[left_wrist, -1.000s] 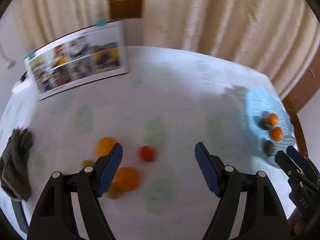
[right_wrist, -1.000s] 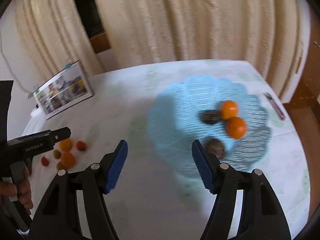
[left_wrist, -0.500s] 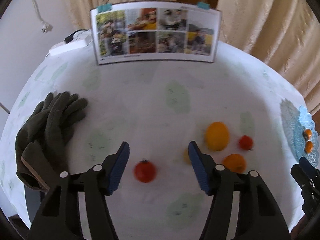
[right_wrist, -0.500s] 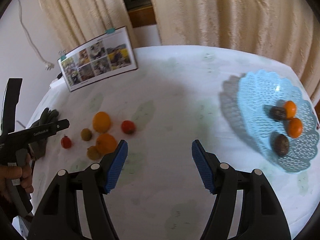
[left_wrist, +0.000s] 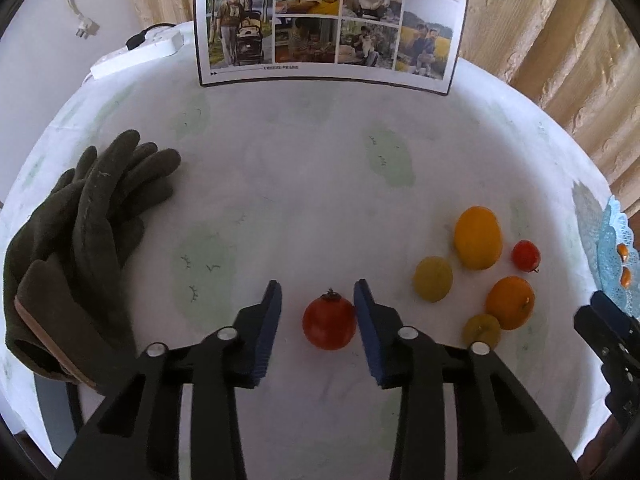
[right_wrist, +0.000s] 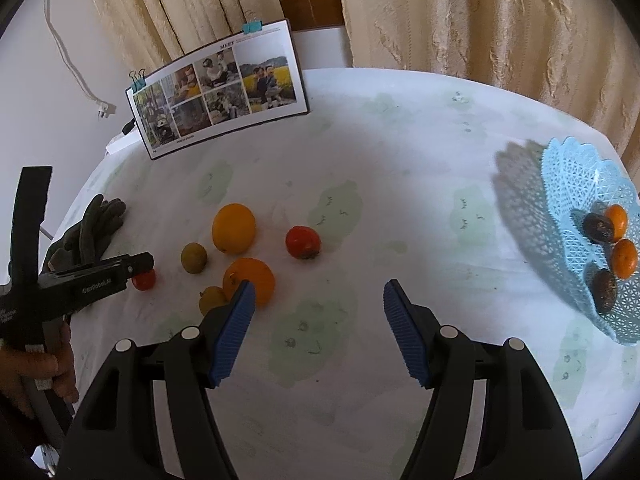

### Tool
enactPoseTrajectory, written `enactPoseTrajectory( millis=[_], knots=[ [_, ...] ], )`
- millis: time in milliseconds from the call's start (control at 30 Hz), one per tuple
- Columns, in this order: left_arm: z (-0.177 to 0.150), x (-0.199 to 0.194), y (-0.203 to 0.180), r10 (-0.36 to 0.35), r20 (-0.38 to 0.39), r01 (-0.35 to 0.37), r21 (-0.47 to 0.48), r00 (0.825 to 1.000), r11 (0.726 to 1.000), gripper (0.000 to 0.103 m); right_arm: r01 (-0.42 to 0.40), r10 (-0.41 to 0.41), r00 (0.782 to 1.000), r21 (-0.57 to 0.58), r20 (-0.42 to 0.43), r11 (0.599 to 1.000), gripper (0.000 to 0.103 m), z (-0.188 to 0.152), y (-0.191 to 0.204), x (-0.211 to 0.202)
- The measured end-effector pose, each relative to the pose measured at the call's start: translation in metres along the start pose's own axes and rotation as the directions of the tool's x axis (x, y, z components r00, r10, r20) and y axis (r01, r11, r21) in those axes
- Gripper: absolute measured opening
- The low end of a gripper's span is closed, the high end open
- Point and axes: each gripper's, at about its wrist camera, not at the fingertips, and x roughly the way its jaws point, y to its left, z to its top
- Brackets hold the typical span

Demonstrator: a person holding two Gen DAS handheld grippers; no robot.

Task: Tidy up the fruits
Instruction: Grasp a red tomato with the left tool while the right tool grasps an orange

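Biggest thing first: round table (left_wrist: 320, 168) w/ a white cloth, photo board (left_wrist: 328, 24) propped at the back, dark gloves (left_wrist: 80, 232) off on my left side. Blue lattice basket (right_wrist: 576, 184) sits far right near the edge, already has a couple small oranges and a couple dark fruits in it.

Loose fruit pile is mid-table: big yellow-orange one (left_wrist: 478, 238), an orange (left_wrist: 510, 302), two greenish-yellow ones, a red one (left_wrist: 526, 255).

My left claw (left_wrist: 318, 320) is down around the little red tomato (left_wrist: 329, 322), pads apart on both sides. Right pad looks just about touching it, left pad has a gap, so not clamped yet imo. Right claw (right_wrist: 318, 328) is wide apart, holding nothing, hanging over bare cloth btwn the pile and the basket.

What could go wrong: tomato's off-center in the jaws, so closing could shove it sideways and it rolls out. It's round + smooth + prob soft, so squeeze too hard = squish, too light = drops on the long haul to the basket.
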Motion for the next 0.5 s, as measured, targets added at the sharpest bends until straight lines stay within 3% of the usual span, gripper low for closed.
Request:
enactPoseTrajectory(
  millis=[67, 367, 400, 500],
  knots=[
    [-0.002, -0.002, -0.002, -0.011, 0.006, 0.011, 0.014, 1.0, 1.0, 0.025, -0.005, 0.005, 1.0, -0.003, -0.007, 1.0, 0.068, 0.001, 0.004, 0.004],
    [-0.008, -0.019, 0.001, -0.035, 0.024, 0.034, 0.018, 0.999, 0.999, 0.02, -0.03, 0.03, 0.999, -0.009, -0.016, 0.999, 0.068, 0.007, 0.019, 0.015],
    [-0.007, -0.022, 0.002, -0.037, 0.028, 0.037, 0.016, 0.999, 0.999, 0.012, -0.034, 0.033, 0.999, -0.009, -0.017, 0.999, 0.068, 0.008, 0.02, 0.017],
    [-0.004, -0.03, 0.006, -0.048, 0.04, 0.048, 0.01, 0.998, 0.999, 0.011, -0.048, 0.048, 0.999, -0.008, -0.023, 0.999, 0.068, 0.011, 0.026, 0.024]
  ],
)
